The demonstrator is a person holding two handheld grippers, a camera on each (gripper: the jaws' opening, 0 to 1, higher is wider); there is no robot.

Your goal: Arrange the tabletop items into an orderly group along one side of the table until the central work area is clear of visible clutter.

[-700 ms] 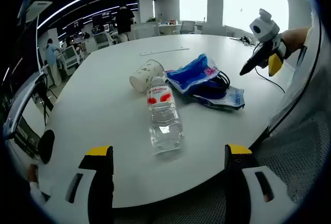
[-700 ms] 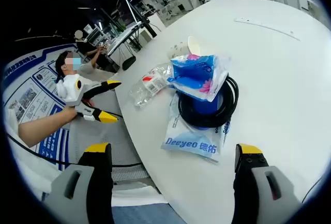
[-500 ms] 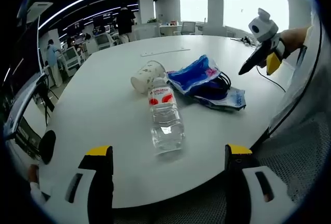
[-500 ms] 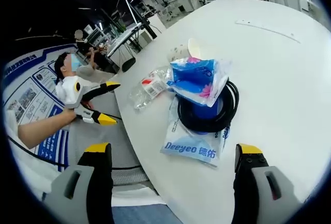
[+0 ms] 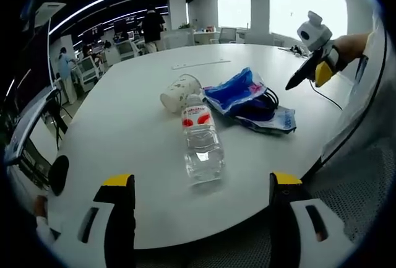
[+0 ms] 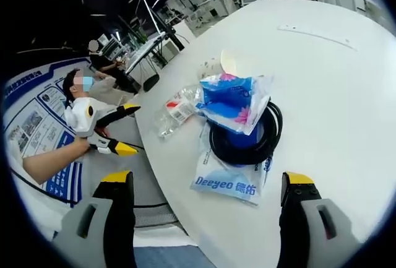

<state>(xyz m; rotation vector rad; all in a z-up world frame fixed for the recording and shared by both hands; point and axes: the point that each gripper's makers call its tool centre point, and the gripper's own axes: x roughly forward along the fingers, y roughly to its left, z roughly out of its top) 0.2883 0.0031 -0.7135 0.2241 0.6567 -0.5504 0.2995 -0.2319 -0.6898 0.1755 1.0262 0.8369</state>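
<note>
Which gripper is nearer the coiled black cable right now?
Right. The right gripper faces the black cable, just short of it; the left gripper is beyond the water bottle.

The white and blue packet (image 6: pixel 228 178) lying flat under the coil of black cable on the table carries the word "Deeyeo" in blue letters, followed by two Chinese characters, readable in the right gripper view. The clear bottle (image 5: pixel 202 142) lying on its side has a red and white label, but its print is too small to read. A blue wall poster (image 6: pixel 34 125) behind the seated person bears lines of text and small pictures, too blurred to make out.
</note>
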